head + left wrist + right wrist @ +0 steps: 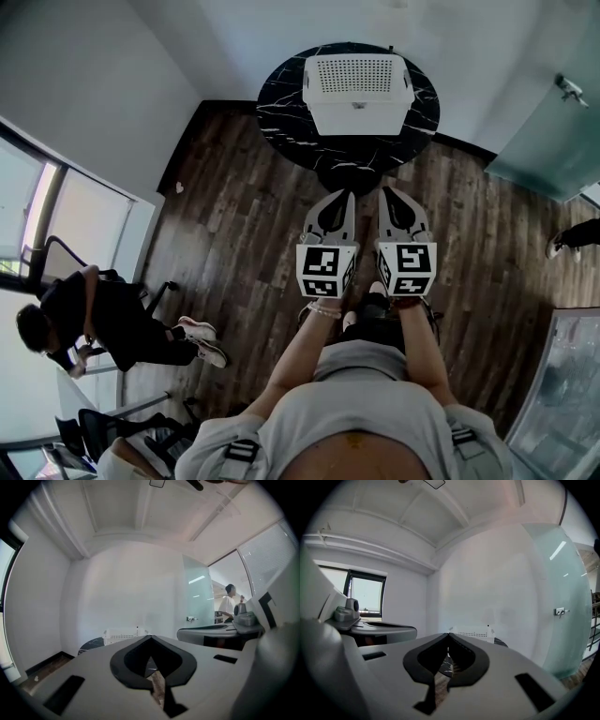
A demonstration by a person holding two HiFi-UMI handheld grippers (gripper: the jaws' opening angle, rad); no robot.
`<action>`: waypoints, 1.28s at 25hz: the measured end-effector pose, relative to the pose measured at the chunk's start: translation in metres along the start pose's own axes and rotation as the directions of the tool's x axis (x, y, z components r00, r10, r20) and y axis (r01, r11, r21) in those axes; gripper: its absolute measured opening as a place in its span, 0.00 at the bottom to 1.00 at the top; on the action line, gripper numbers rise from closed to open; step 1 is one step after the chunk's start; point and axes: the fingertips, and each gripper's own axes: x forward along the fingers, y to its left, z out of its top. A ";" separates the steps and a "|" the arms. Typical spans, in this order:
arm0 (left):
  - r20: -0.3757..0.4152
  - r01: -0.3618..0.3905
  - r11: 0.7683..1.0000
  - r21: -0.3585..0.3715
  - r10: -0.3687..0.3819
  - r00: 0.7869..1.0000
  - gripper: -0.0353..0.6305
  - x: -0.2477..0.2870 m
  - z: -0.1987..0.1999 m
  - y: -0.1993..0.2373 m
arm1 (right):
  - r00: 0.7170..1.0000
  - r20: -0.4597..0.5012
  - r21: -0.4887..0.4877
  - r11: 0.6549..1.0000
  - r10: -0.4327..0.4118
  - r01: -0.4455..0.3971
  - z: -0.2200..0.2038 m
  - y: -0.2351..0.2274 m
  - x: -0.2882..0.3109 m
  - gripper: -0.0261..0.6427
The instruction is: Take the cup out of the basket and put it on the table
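My left gripper (346, 193), right gripper (385, 191) pressed together; white perforated plastic basket (357, 89) toward far edge, round black marble table (281, 122); near rim bare.

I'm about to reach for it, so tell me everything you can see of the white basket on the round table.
The basket is white, rectangular, plastic-looking, with rounded corners. Its top face shows a grid of small holes inside a plain rim. It stands level on the black marbled round table, touching only that. No cup is visible.
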 end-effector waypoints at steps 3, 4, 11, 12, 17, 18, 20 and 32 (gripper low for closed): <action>-0.002 -0.017 1.000 0.006 0.017 1.000 0.06 0.014 0.002 0.003 | 1.000 0.000 0.001 1.000 0.020 -0.020 0.003 -0.007 0.013 0.05; -0.003 -0.022 1.000 0.005 0.022 1.000 0.06 0.019 0.003 0.004 | 1.000 0.000 0.002 1.000 0.027 -0.027 0.004 -0.010 0.018 0.05; -0.014 -0.064 0.998 0.017 0.065 0.998 0.06 0.052 0.011 0.012 | 0.997 0.005 -0.003 0.997 0.071 -0.071 0.014 -0.029 0.048 0.05; -0.014 -0.069 0.997 0.019 0.070 0.997 0.06 0.057 0.012 0.012 | 0.997 0.007 -0.003 0.997 0.077 -0.077 0.015 -0.033 0.052 0.05; -0.009 -0.091 0.996 0.025 0.091 0.996 0.06 0.076 0.018 0.010 | 0.994 0.011 -0.008 0.994 0.107 -0.107 0.019 -0.046 0.067 0.05; -0.008 -0.095 0.995 0.030 0.095 0.995 0.06 0.080 0.019 0.010 | 0.993 0.013 -0.008 0.994 0.113 -0.113 0.020 -0.049 0.070 0.05; -0.004 -0.104 0.994 0.037 0.104 0.995 0.06 0.088 0.020 0.010 | 0.992 0.017 -0.008 0.992 0.126 -0.125 0.022 -0.054 0.076 0.05; -0.004 -0.155 0.987 0.038 0.155 0.988 0.06 0.123 0.020 0.000 | 0.983 0.020 -0.013 0.983 0.183 -0.182 0.022 -0.083 0.096 0.05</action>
